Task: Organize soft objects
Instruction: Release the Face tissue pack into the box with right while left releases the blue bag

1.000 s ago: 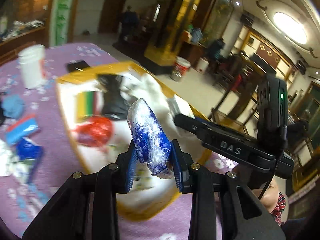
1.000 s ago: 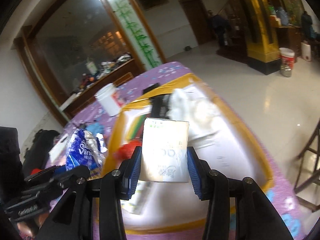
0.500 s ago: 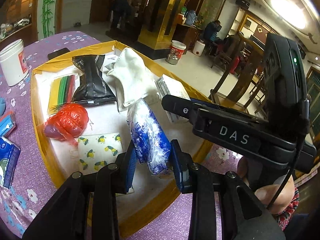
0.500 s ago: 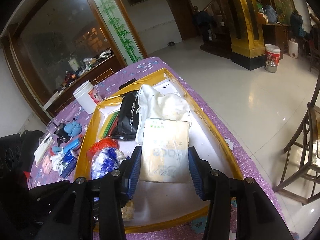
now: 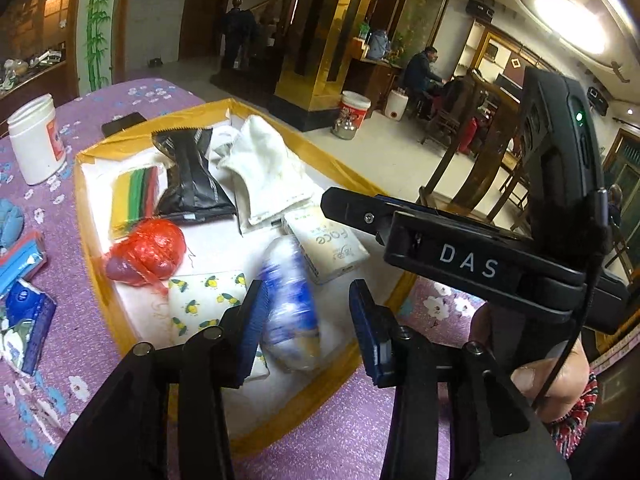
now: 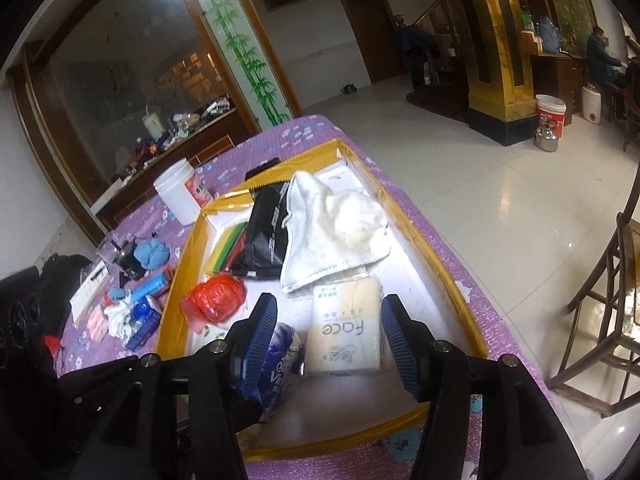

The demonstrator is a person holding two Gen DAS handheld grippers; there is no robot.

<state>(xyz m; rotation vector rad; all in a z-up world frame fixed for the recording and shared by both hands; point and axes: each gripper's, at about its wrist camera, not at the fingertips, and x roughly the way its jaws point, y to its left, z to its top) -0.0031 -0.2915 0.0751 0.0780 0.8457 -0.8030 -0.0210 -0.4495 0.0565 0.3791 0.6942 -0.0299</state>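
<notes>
— Both dropped?
— Yes. My left hand-held gripper (image 5: 306,320) has just been opening; the blue packet (image 5: 290,300) lies loose between its jaws in the tray (image 5: 96,280). My right hand-held gripper (image 6: 328,334), also opening, has released the tissues (image 6: 346,330) beside that packet, grouping softs.

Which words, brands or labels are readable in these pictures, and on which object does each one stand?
"DAS": white letters on the black body of the right claw, seen from the left wrist view.
"Face" with small "TISSUE": on the tissue pack lying in the yellow-rimmed tray.
"Vin...": part of a word on the blue-and-white packet; the rest is hidden.
White jar: red label too blurred to read.
Black pouch: print too small to read.
</notes>
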